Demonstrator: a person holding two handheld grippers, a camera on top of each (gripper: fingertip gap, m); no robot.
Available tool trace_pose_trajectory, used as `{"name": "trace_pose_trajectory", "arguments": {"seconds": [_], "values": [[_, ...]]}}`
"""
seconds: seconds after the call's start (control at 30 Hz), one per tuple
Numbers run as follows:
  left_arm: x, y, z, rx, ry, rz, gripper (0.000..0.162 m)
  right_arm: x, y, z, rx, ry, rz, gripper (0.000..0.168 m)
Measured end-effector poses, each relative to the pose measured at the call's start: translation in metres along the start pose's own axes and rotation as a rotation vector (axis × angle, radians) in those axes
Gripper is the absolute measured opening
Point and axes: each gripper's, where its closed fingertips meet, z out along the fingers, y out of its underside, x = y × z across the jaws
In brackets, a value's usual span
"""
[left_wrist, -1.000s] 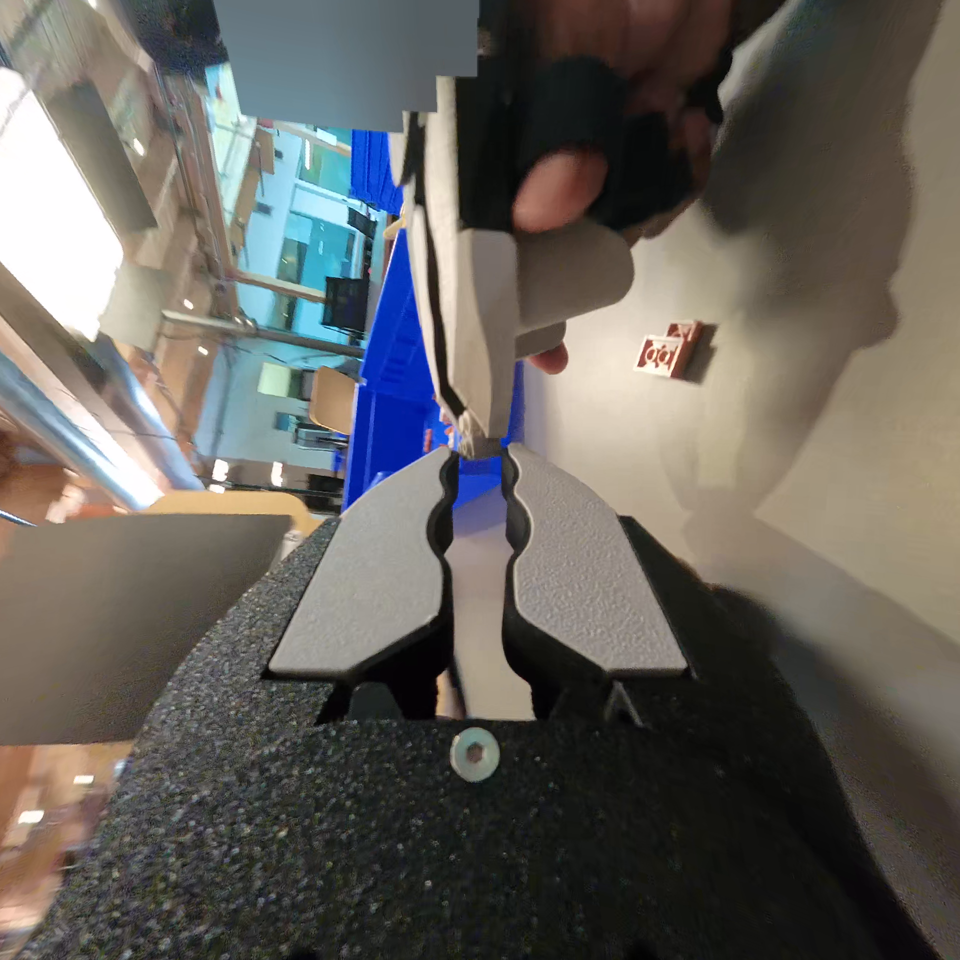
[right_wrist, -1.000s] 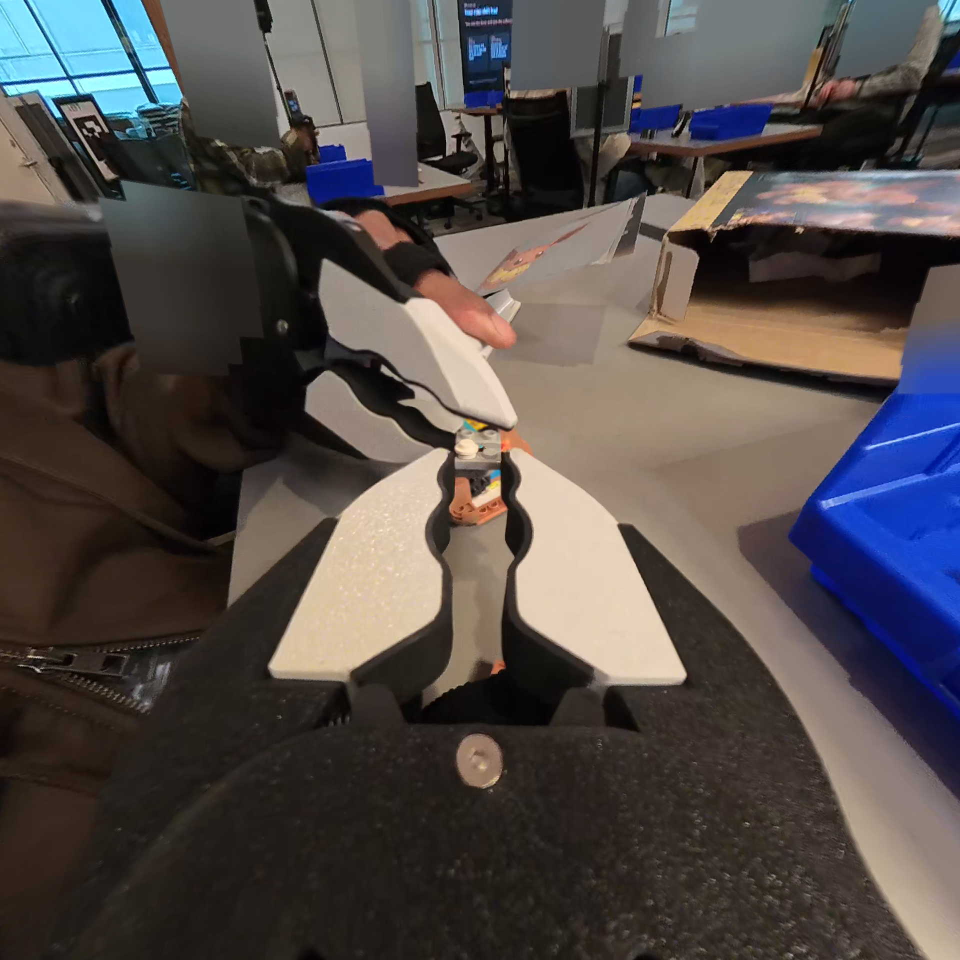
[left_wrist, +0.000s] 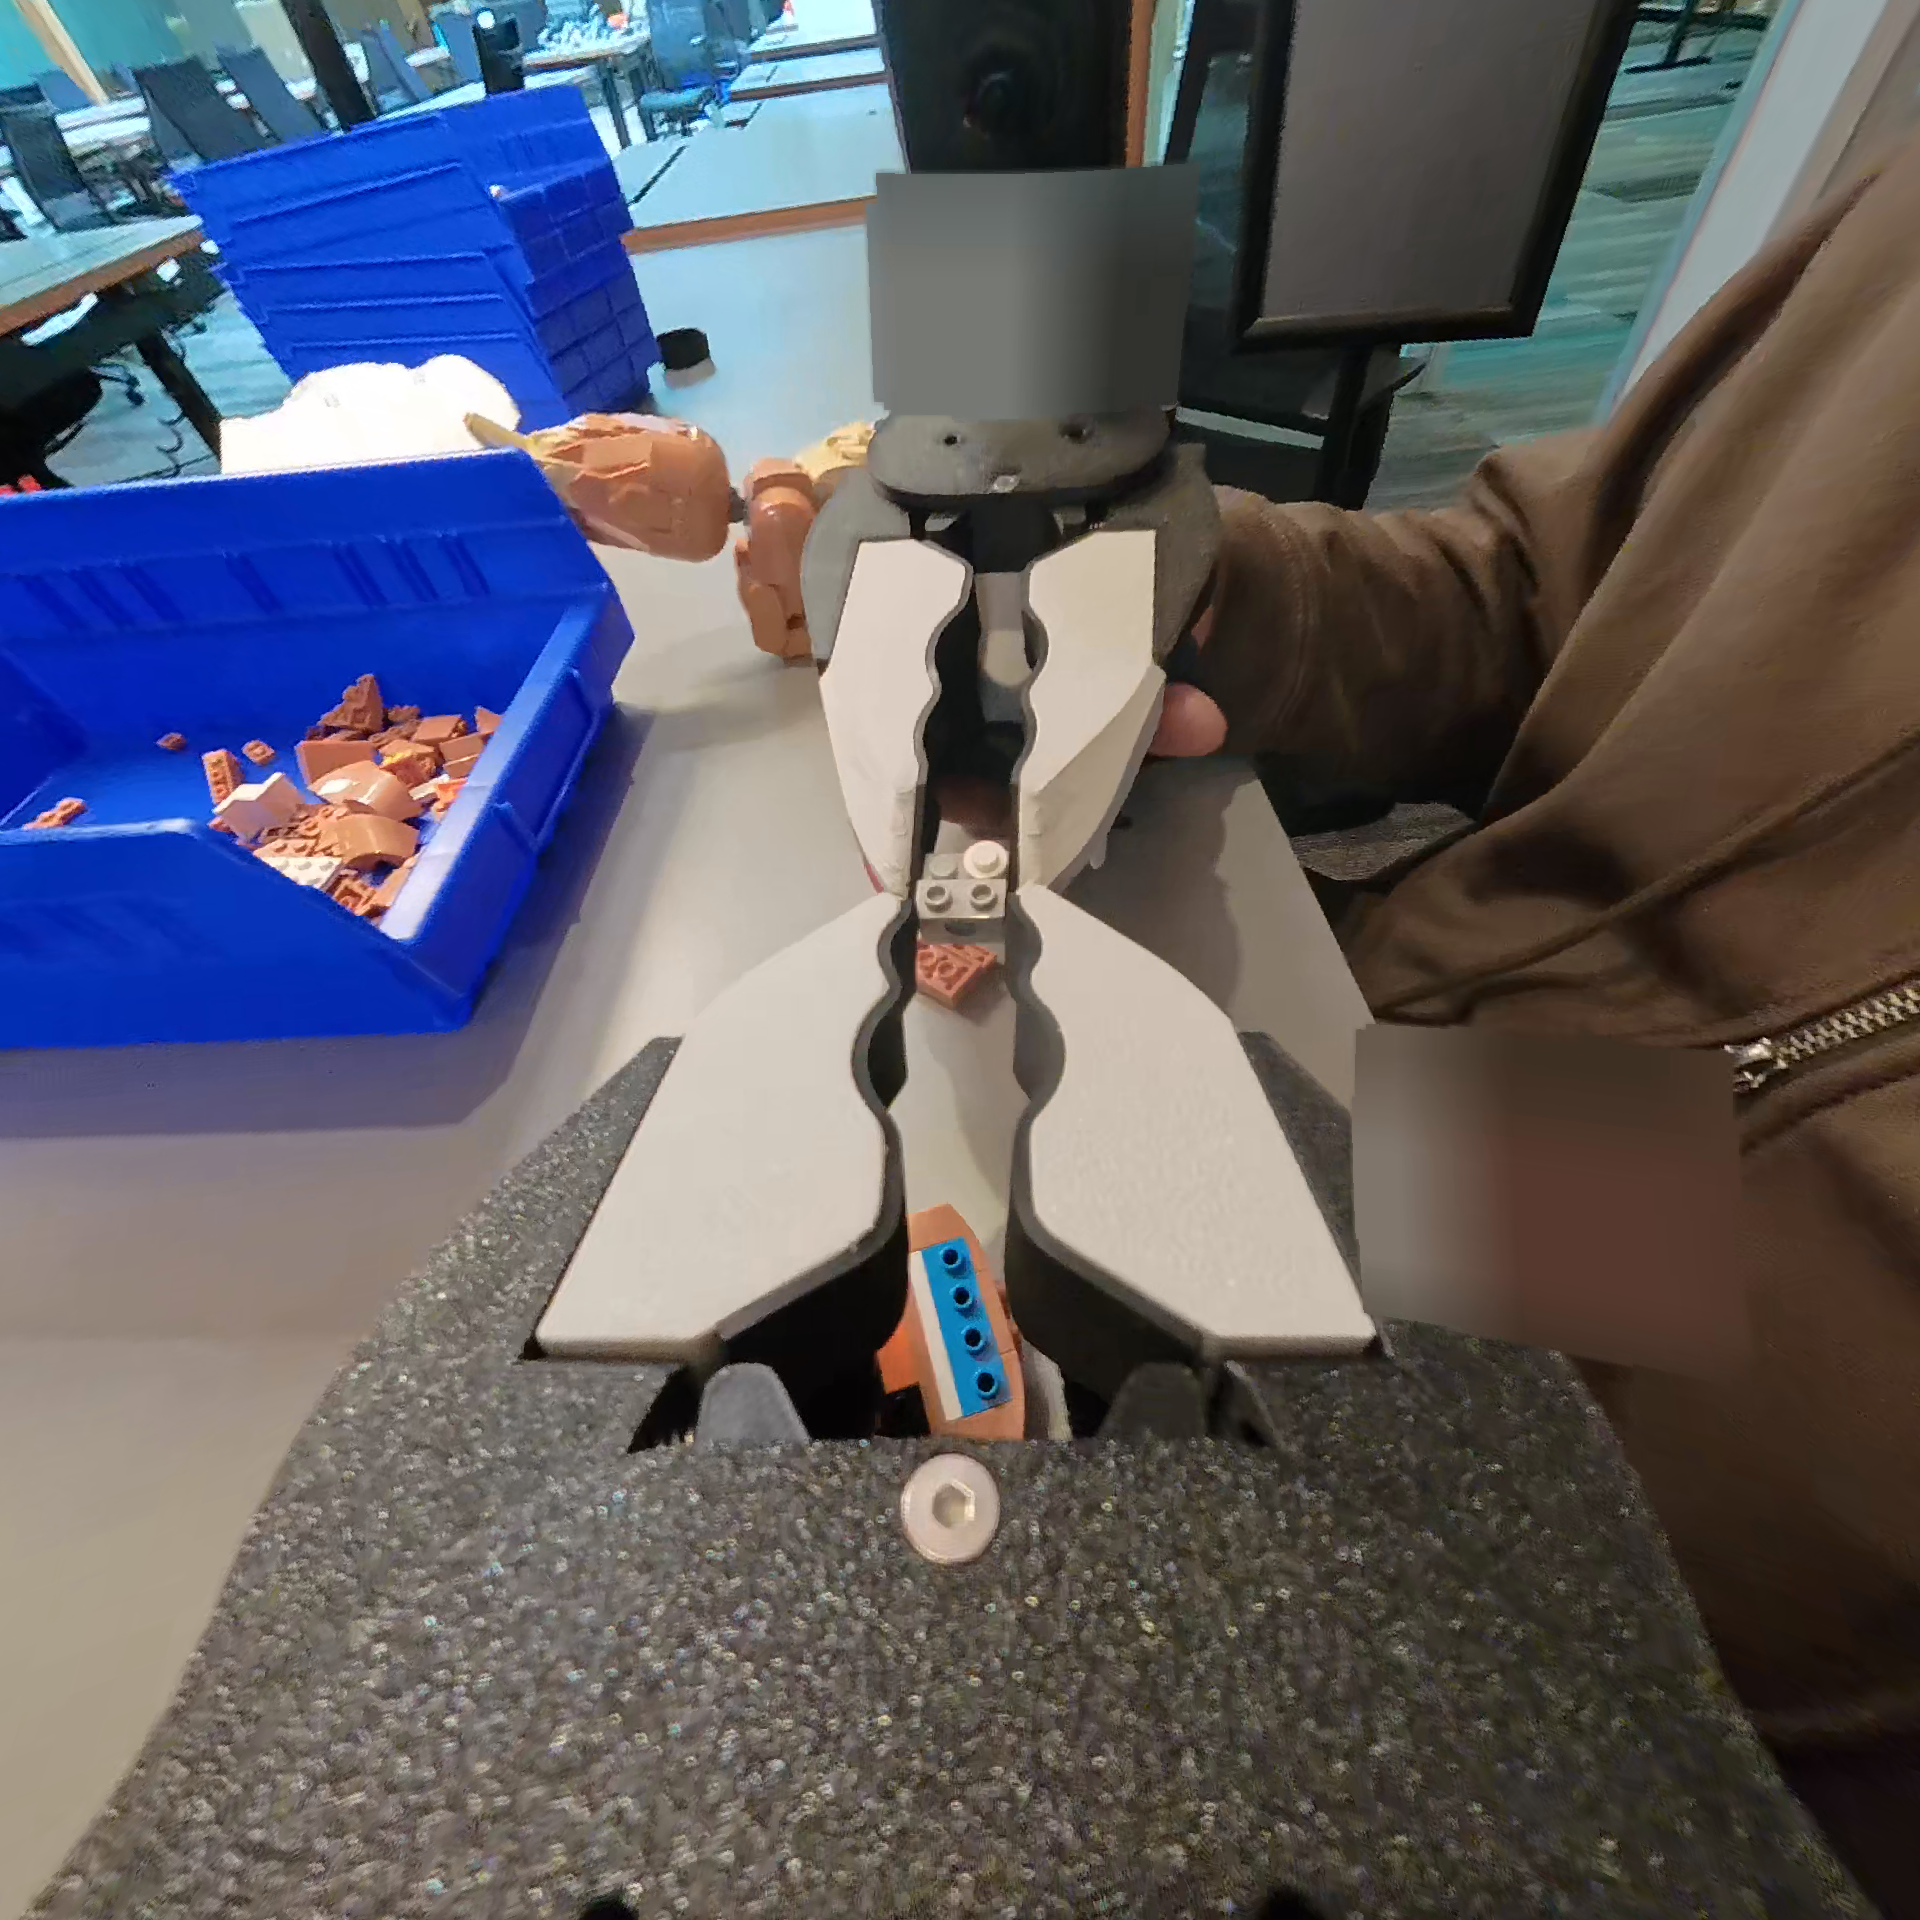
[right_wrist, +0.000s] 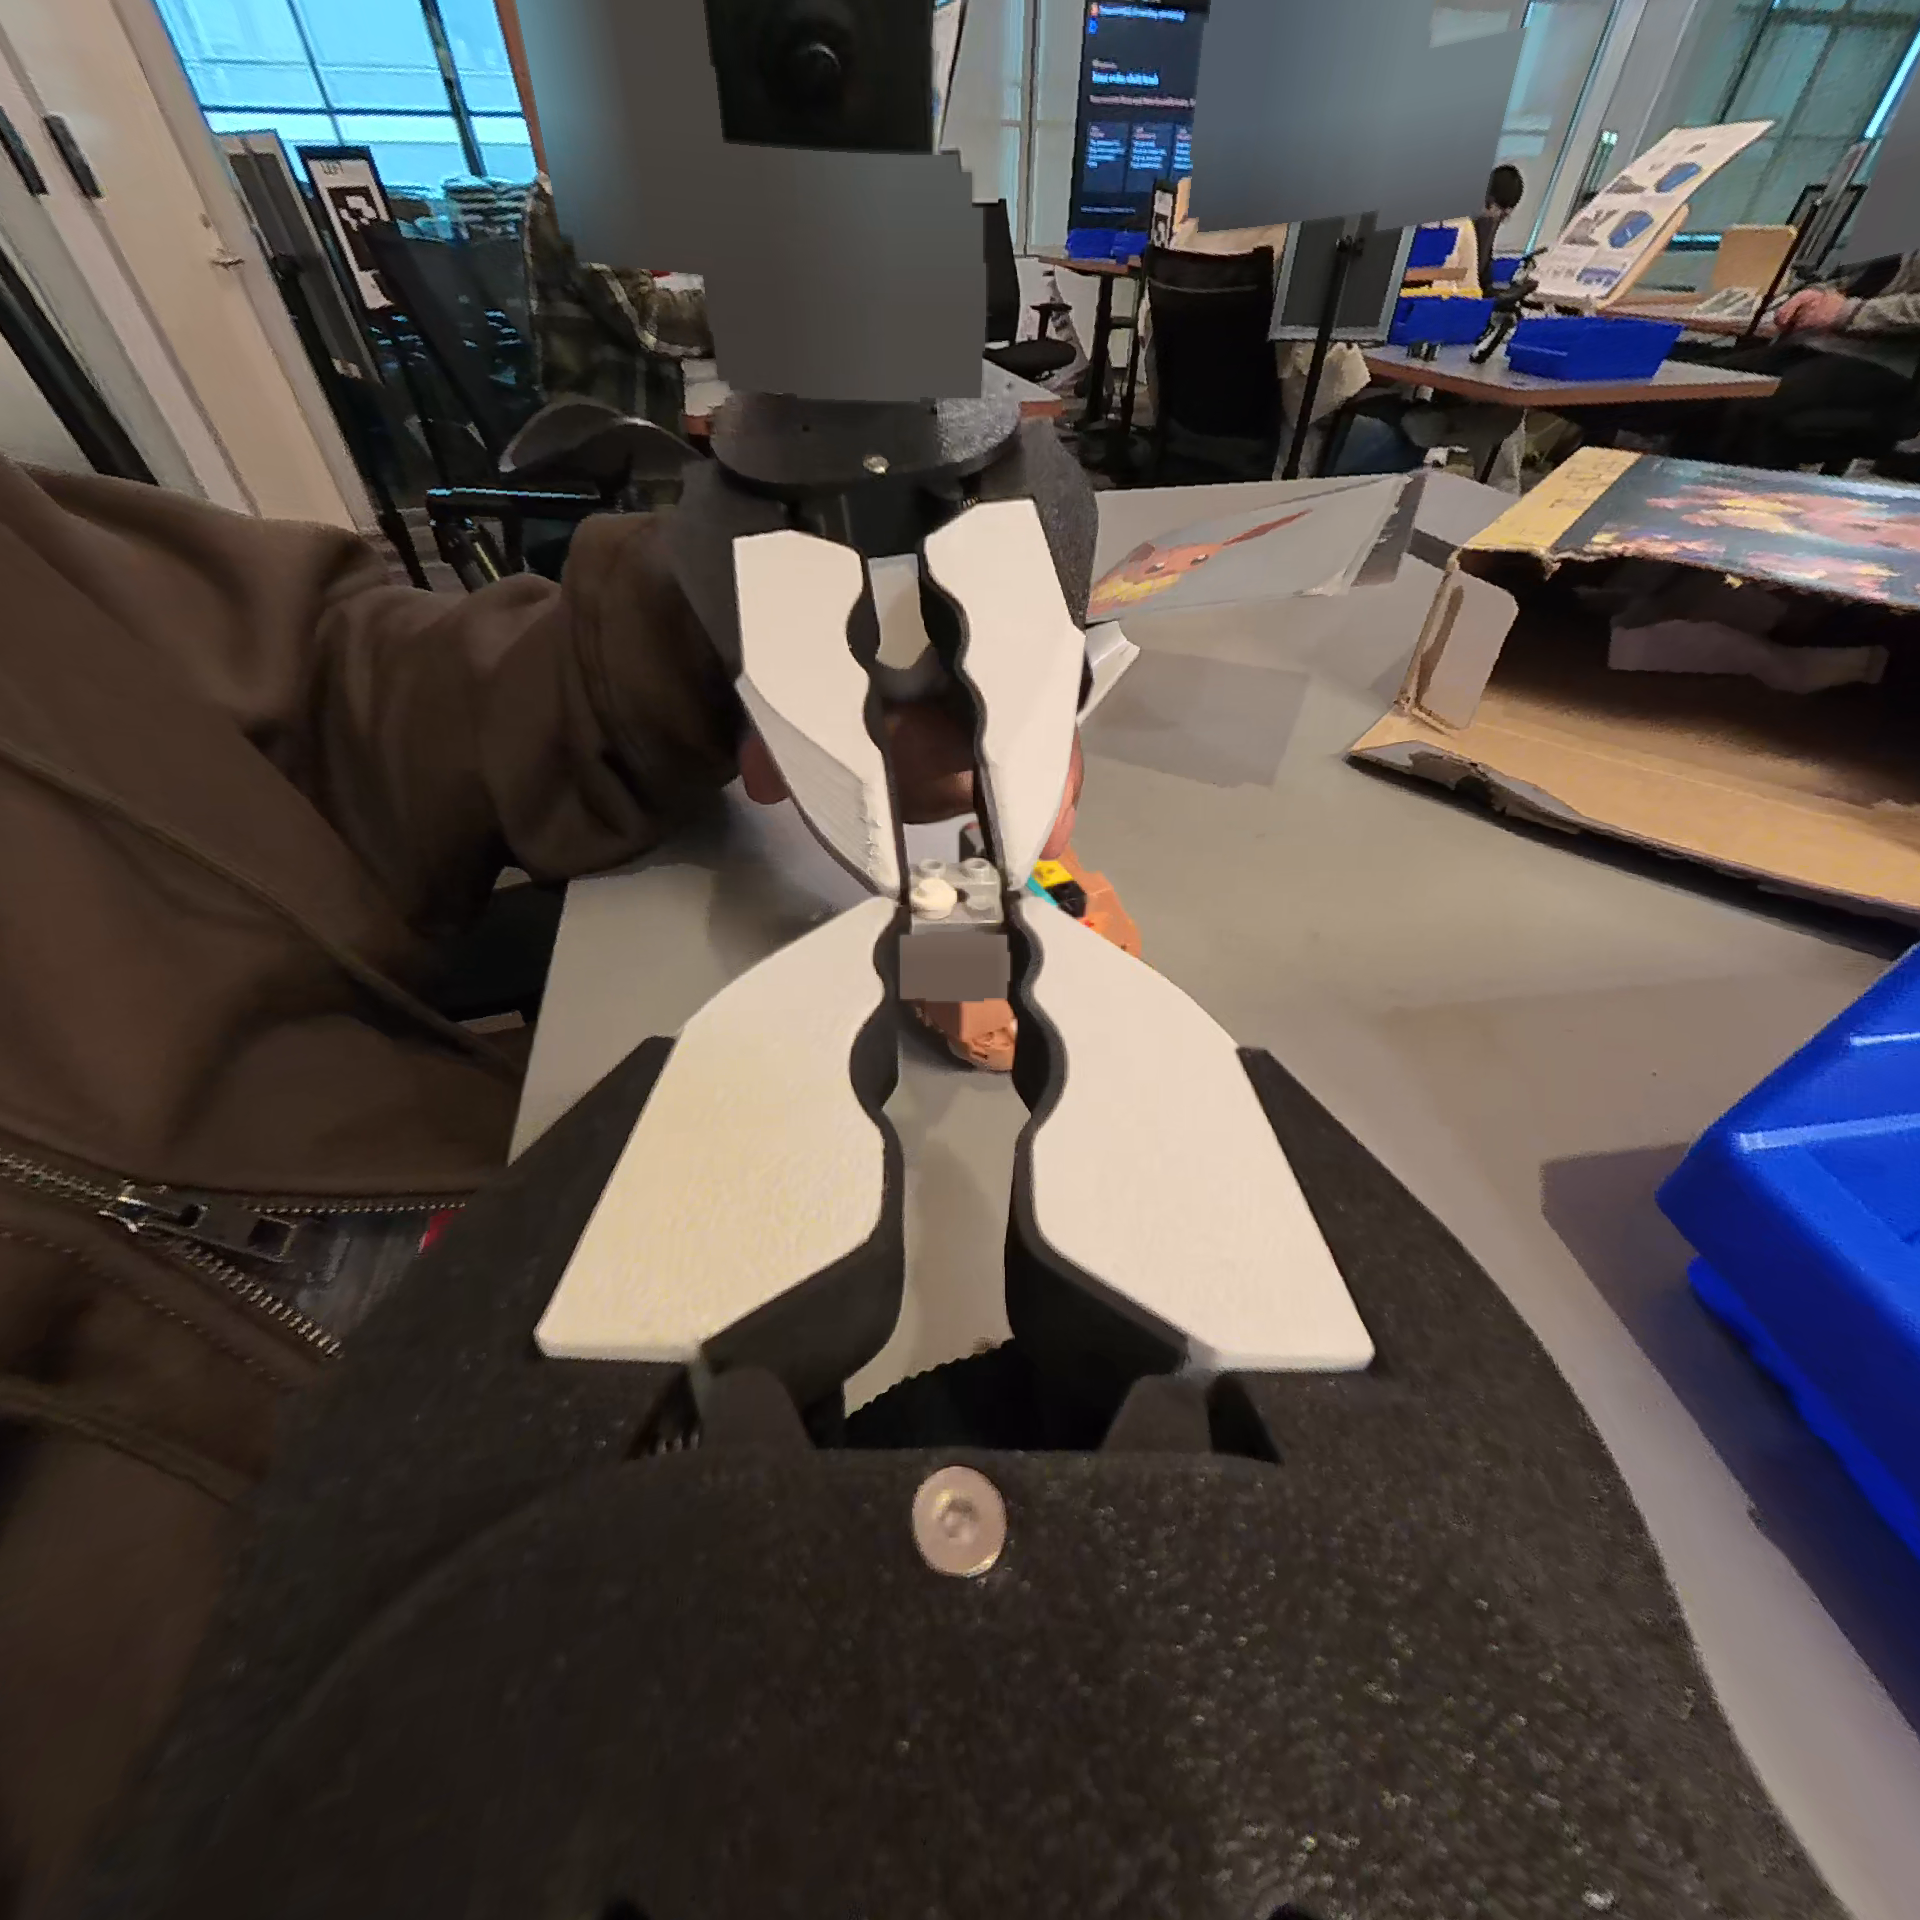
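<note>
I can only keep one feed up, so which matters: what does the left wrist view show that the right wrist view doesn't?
Only the left wrist view: the blue bin of brown bricks and a brick-built brown figure.
Only the right wrist view: the torn cardboard box and a leaflet.
Both: the small grey brick, gripped between the tips of the left hand-held gripper and the right hand-held gripper.

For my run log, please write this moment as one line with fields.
left gripper: shut on grey brick assembly | right gripper: shut on same assembly, tip to tip | below: grey table | near: blue bin with brown bricks
</note>
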Motion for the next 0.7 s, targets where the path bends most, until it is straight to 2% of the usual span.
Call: {"name": "trace_pose_trajectory", "arguments": {"seconds": [0.13,0.23,0.4,0.57,0.63,0.7], "values": [[-0.01,-0.004,-0.005,-0.041,-0.049,-0.02,0.016,0.011,0.0,-0.003,-0.092,0.032,-0.02,0.024],[-0.027,-0.007,-0.014,-0.147,-0.111,0.014,0.016,0.026,-0.014,-0.01,-0.199,0.095,-0.139,0.025],[-0.078,-0.008,-0.023,-0.354,-0.293,0.22,0.016,0.058,-0.045,0.004,-0.368,0.14,-0.4,0.026],[-0.087,0.016,-0.018,-0.358,-0.38,0.278,0.016,0.076,-0.014,0.02,-0.383,0.056,-0.41,0.02],[-0.088,0.025,-0.022,-0.407,-0.402,0.337,0.016,0.082,0.004,0.021,-0.417,0.078,-0.422,0.019],[-0.087,0.03,-0.018,-0.411,-0.381,0.321,0.016,0.084,0.011,0.021,-0.444,0.101,-0.478,0.016]]}}
